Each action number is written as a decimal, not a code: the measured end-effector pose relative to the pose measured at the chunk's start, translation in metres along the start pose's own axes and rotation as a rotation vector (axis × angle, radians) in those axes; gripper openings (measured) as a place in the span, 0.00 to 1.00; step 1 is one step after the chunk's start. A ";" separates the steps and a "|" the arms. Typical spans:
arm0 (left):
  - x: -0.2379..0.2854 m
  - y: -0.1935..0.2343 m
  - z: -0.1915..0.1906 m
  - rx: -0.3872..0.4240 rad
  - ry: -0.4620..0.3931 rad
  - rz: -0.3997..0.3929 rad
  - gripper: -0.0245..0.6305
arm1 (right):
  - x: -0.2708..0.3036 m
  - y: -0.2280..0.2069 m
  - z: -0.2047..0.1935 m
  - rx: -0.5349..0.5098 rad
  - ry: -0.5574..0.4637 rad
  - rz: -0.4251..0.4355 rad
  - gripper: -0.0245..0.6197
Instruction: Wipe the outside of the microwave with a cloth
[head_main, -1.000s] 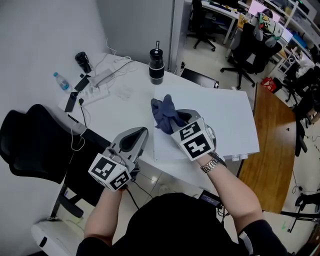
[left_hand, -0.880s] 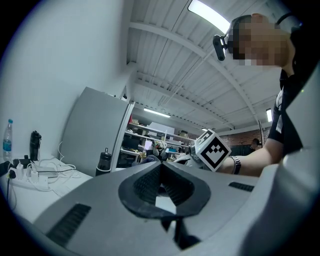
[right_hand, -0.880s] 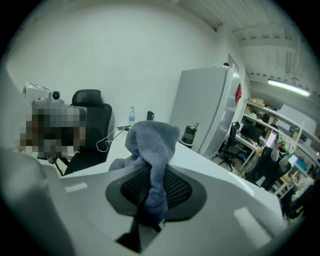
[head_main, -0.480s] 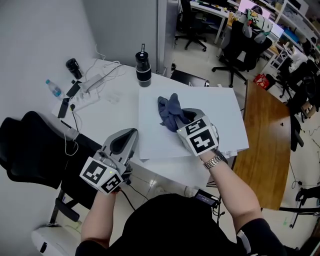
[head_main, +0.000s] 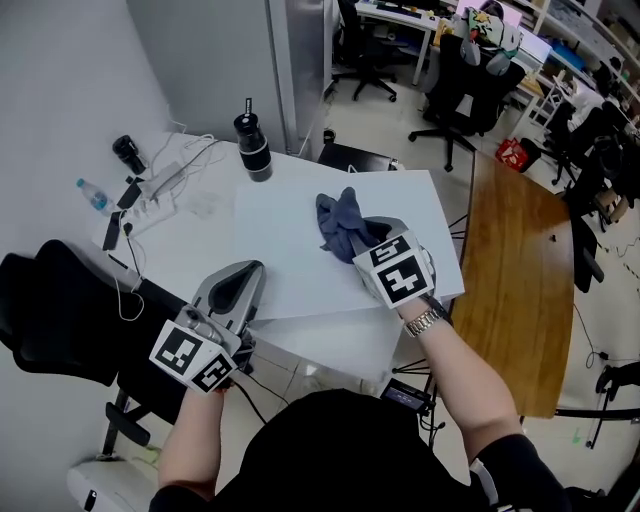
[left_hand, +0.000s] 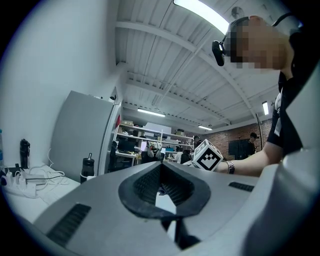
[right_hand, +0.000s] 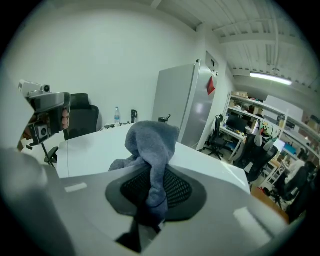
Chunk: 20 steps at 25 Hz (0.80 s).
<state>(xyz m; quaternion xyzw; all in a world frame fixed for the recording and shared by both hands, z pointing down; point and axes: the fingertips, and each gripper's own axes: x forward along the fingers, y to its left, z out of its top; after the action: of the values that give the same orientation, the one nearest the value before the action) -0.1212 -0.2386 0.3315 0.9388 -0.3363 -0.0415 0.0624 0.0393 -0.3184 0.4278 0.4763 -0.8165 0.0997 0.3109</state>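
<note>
The microwave's flat white top (head_main: 290, 240) fills the middle of the head view, standing on a white table. A blue-grey cloth (head_main: 338, 218) lies bunched on that top, right of its centre. My right gripper (head_main: 350, 238) is shut on the cloth (right_hand: 150, 137), a fold hanging down between its jaws (right_hand: 152, 197). The white top (right_hand: 92, 145) stretches away under it. My left gripper (head_main: 246, 274) is shut with nothing held, at the microwave's front left corner, pointing level. Its closed jaws (left_hand: 161, 186) show nothing between them.
A black flask (head_main: 253, 146) stands at the table's back. A power strip with cables (head_main: 150, 195) and a water bottle (head_main: 92, 196) lie far left. A black chair (head_main: 50, 310) is at the left, a brown wooden desk (head_main: 510, 270) right, and a grey cabinet (head_main: 300, 60) behind.
My right gripper has dragged the cloth rightwards across the white top, from near its left edge to right of centre. My left gripper has shifted towards the front left corner, still shut.
</note>
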 end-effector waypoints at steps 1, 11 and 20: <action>0.005 -0.006 0.000 0.003 0.004 0.001 0.04 | -0.004 -0.007 -0.004 0.004 -0.002 0.000 0.14; 0.050 -0.065 -0.005 0.028 0.032 0.005 0.04 | -0.042 -0.071 -0.040 0.025 -0.013 -0.009 0.14; 0.079 -0.103 -0.013 0.044 0.065 0.000 0.04 | -0.068 -0.119 -0.065 0.051 -0.042 -0.034 0.14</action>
<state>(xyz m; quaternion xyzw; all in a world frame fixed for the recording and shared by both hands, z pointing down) 0.0058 -0.2089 0.3267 0.9407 -0.3350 -0.0037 0.0527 0.1896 -0.3026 0.4226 0.4999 -0.8119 0.1052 0.2827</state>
